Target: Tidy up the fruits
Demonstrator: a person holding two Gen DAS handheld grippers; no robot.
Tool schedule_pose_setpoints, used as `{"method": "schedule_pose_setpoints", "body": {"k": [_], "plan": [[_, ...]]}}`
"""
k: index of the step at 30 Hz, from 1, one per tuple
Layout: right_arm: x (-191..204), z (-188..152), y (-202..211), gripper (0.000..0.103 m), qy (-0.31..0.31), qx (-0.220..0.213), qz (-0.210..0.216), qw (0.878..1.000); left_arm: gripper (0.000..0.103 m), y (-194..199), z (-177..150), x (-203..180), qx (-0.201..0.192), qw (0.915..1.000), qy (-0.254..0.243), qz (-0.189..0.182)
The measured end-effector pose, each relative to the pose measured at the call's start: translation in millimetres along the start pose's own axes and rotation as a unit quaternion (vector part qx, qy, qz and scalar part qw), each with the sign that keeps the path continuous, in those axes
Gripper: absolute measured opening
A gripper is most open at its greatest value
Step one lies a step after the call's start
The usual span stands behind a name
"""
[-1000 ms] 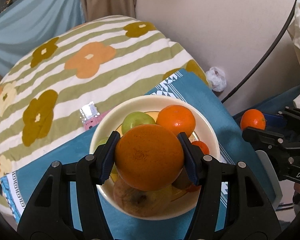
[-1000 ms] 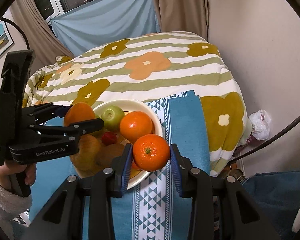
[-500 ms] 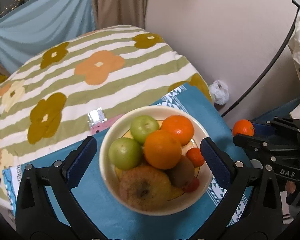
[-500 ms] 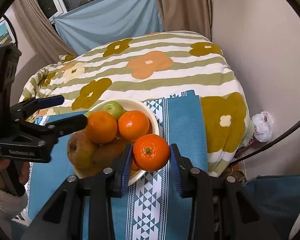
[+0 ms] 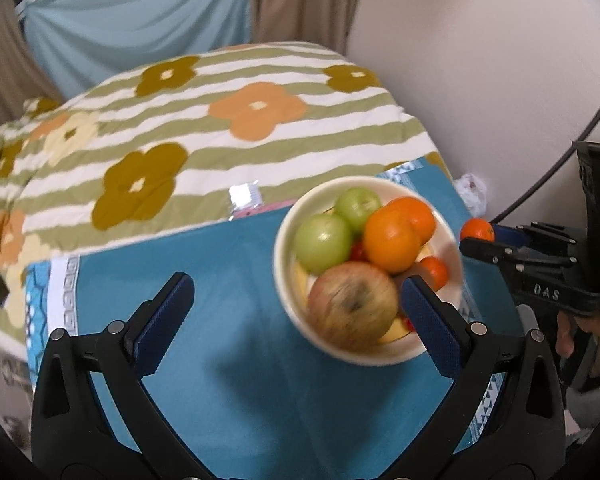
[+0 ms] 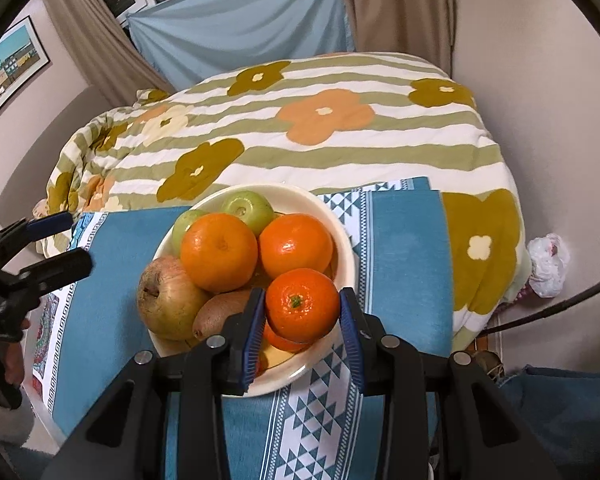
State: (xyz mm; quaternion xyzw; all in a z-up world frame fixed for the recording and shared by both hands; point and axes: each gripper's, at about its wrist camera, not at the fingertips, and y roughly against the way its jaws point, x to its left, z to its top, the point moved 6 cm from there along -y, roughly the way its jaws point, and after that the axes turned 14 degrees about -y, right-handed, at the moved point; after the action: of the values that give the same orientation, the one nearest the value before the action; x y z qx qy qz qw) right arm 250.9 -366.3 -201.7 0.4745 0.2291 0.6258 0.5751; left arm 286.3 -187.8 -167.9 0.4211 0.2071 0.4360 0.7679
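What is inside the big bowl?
The bowl holds two oranges, two green apples, a brownish apple and a kiwi. Something small and red peeks between them; more fruit underneath is covered.

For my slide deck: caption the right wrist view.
Right gripper holds a mandarin over the full fruit bowl.

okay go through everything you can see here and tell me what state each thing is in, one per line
left tool: open, empty
right tool: shut on the mandarin
mandarin: held above the bowl's near rim
bowl: upright, heaped with fruit
large orange: resting on top of the pile
blue cloth: spread flat under the bowl
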Motion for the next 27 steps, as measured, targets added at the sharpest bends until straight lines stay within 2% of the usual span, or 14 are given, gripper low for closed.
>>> {"method": "schedule_pose_setpoints", "body": {"k": [8, 12, 13, 14, 15, 16, 17, 27], "plan": [[-9, 0, -20, 0.034, 0.001, 0.017, -0.006, 1.000, 0.103, -2, -36, 19, 0.023, 0.9986, 0.046, 0.015], [-9, 1, -23, 0.035, -0.015, 0.023, 0.009, 1.000, 0.103, 2, -48, 23, 0.029, 0.9977, 0.056, 0.024], [-8, 1, -23, 0.046, -0.017, 0.026, 0.014, 0.999, 0.103, 4, -50, 24, 0.029, 0.9976, 0.058, 0.025], [-7, 0, -22, 0.065, -0.019, 0.029, 0.017, 0.999, 0.103, 6, -52, 25, 0.029, 0.9974, 0.060, 0.025], [-5, -1, -21, 0.074, -0.020, 0.027, 0.018, 0.999, 0.103, 9, -54, 26, 0.028, 0.9974, 0.062, 0.026], [-4, -2, -18, 0.090, -0.021, 0.023, 0.016, 0.999, 0.103, 12, -56, 27, 0.027, 0.9973, 0.062, 0.028], [-1, -4, -15, 0.097, -0.021, 0.022, 0.018, 0.999, 0.103, 14, -56, 28, 0.027, 0.9973, 0.061, 0.029], [29, -12, 32, 0.097, -0.020, -0.022, 0.003, 1.000, 0.103, 62, -61, 39, -0.010, 0.9979, 0.049, 0.042]]}}
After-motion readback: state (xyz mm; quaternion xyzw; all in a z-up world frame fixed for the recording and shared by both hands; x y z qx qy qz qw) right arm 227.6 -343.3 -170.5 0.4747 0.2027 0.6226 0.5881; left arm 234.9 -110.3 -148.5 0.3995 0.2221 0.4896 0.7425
